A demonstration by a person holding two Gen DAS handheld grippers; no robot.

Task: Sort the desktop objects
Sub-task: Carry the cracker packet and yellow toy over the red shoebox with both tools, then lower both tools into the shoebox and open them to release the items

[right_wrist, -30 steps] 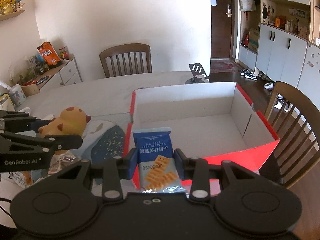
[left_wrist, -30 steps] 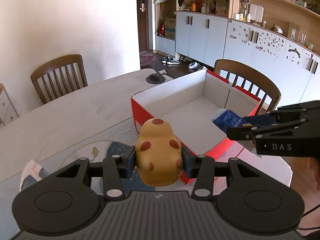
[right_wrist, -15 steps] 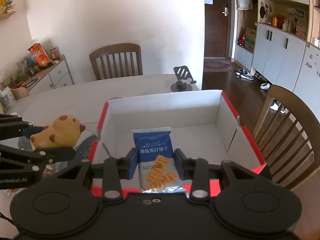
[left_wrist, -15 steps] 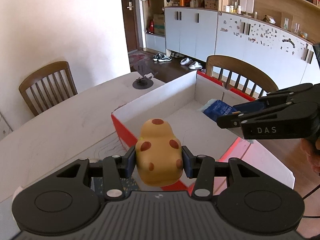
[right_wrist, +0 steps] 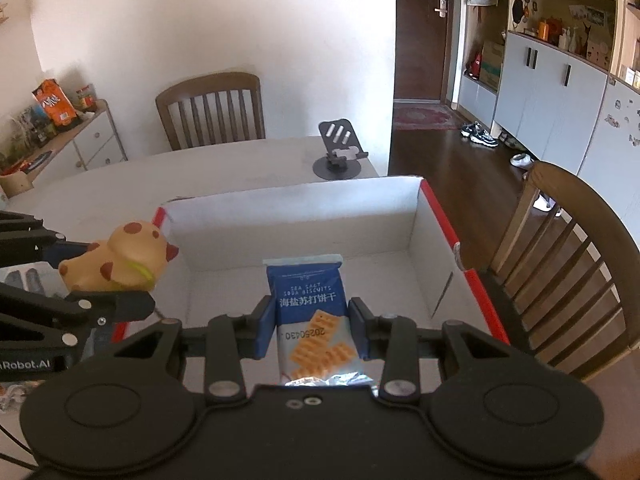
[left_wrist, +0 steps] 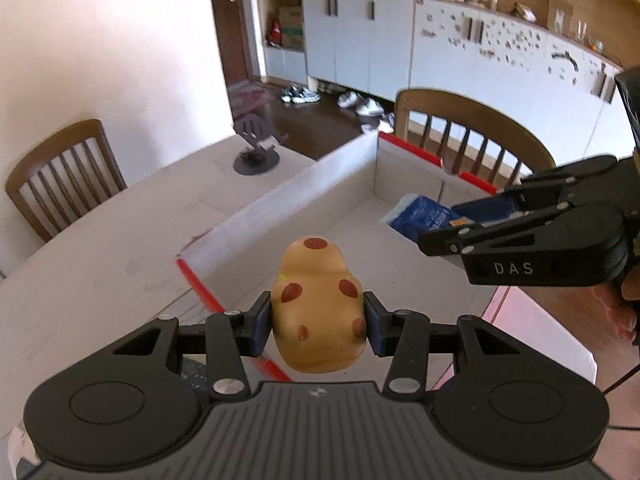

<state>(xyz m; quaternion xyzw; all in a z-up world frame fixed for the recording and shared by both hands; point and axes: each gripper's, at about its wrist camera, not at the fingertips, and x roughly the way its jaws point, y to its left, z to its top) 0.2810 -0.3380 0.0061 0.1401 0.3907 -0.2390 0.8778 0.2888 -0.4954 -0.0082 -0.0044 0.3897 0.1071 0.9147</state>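
Observation:
My left gripper (left_wrist: 318, 326) is shut on a yellow toy animal with brown spots (left_wrist: 318, 304), holding it just over the near left corner of the red and white cardboard box (left_wrist: 280, 204). From the right wrist view the same toy (right_wrist: 120, 258) hangs at the box's left wall (right_wrist: 176, 240). My right gripper (right_wrist: 312, 330) is shut on a blue pack of soda biscuits (right_wrist: 310, 312) above the box's inside. In the left wrist view that pack (left_wrist: 428, 218) sticks out of the right gripper (left_wrist: 444, 228) over the box's right side.
A black phone stand (right_wrist: 340, 152) sits on the table beyond the box. Wooden chairs stand at the far side (right_wrist: 212, 110) and to the right of the box (right_wrist: 568, 264). A low cabinet with snacks (right_wrist: 60, 136) is at the far left. A person's fingers (left_wrist: 624, 308) grip the right tool.
Both grippers moved forward over the box with their loads; the toy went from in front of the box's near wall to its corner, and the biscuit pack now hangs over the inside.

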